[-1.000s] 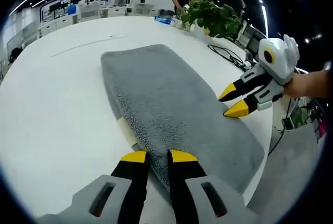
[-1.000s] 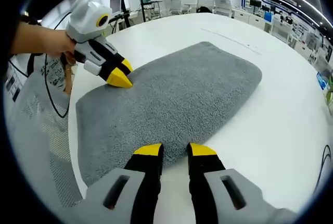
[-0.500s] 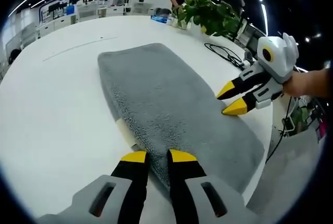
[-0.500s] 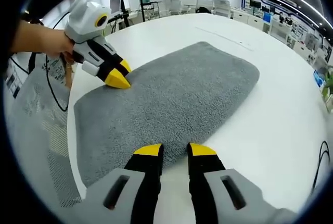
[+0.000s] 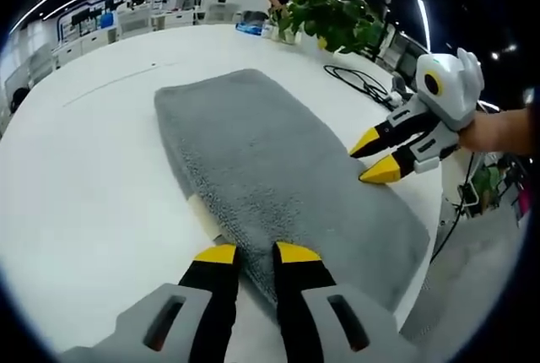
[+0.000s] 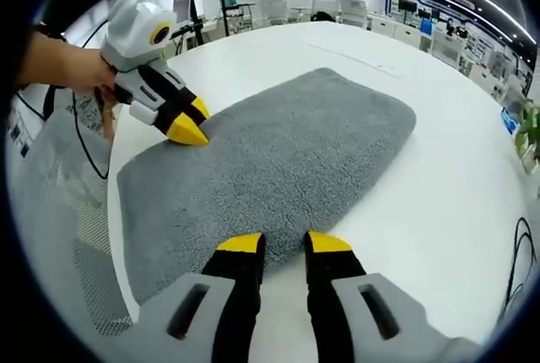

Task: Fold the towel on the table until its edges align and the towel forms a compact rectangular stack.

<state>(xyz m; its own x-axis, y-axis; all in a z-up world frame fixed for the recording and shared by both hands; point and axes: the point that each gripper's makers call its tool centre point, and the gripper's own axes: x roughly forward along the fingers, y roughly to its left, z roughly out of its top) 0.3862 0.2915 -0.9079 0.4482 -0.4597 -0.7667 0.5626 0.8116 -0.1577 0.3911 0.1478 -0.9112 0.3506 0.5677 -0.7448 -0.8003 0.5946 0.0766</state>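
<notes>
Left gripper view: grey towel (image 5: 278,177) lies flat on the white bench (image 5: 84,177), long axis running from near to far, already a narrow rectangle with a pale tag or label edge showing at its near left side. No containers seen. Left gripper (image 5: 251,253): jaws a little apart, tips at the towel's near edge, one tip over the bench and one over the cloth; whether they pinch the edge cannot be told. Right gripper (image 5: 373,156) comes in from the right, held by a hand (image 5: 498,131); jaws slightly spread, lower tip touching the towel's right edge. Far side: potted plant (image 5: 333,21), black cables (image 5: 367,84), a person standing behind. Right gripper view: right gripper (image 6: 284,245) jaws slightly apart at the towel (image 6: 270,160) edge; left gripper (image 6: 187,125) tips on the opposite edge.
</notes>
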